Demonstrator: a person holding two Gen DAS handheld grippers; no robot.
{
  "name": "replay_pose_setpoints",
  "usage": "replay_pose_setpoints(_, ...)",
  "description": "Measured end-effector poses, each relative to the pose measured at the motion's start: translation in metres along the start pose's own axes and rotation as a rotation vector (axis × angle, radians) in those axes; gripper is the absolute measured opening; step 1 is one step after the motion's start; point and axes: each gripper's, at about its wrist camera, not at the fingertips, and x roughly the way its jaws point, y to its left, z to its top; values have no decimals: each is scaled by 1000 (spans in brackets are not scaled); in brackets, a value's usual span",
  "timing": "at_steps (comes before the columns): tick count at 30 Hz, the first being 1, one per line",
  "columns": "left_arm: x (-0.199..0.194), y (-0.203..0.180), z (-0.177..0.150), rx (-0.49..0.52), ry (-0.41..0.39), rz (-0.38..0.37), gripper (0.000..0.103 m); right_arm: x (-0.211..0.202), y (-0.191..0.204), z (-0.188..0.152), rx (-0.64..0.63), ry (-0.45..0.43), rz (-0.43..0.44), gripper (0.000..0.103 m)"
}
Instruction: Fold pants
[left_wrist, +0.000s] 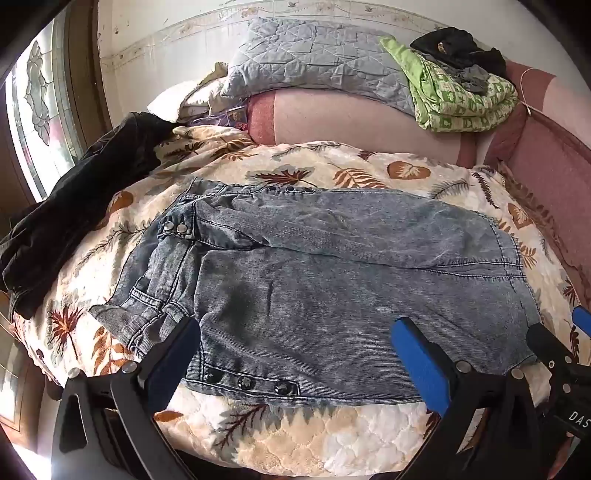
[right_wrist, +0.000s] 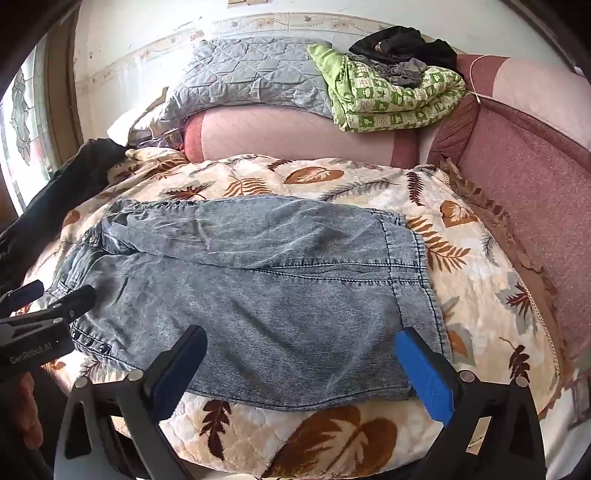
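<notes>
Left wrist view: pants (left_wrist: 332, 280), one pair, acid-wash denim, lie flat on the leaf-print quilt (left_wrist: 332, 435) on the bed. Waistband at 9 o'clock, hems at 3 o'clock, legs side by side; looks already shortened, can't tell how many layers.

Left tool (left_wrist: 295, 354) has its fingers spread wide, holding nothing, hovering over the near edge by the snap studs. Right tool (right_wrist: 301, 369) is equally spread, empty, over the near hem corner at 5 o'clock.

Likely step: lengthwise fold, near leg onto far leg. To do it well, pinch the near edge at both ends, all layers, lift level, carry toward 12 o'clock, and line edge to edge before letting go. Uneven lift would skew the seam.

Count: two tools, one black garment (left_wrist: 74, 206) at 9 o'clock, one grey pillow (left_wrist: 317, 59), one green blanket (left_wrist: 461, 96) with dark clothes on top.
</notes>
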Motion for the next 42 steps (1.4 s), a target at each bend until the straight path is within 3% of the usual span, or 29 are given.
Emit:
replay_pose_setpoints(6,1,12,-3,-16,-4,-2,103,0,4,0,-31,-18,-31,103)
replay_pose_setpoints(10,5,5,-3,0,3,27,103,2,1,5,-15,-24,-28,103)
replay_pose_setpoints(42,-1,6,-2,8,-4,16,103,-3,0,8,12,-42,-17,103)
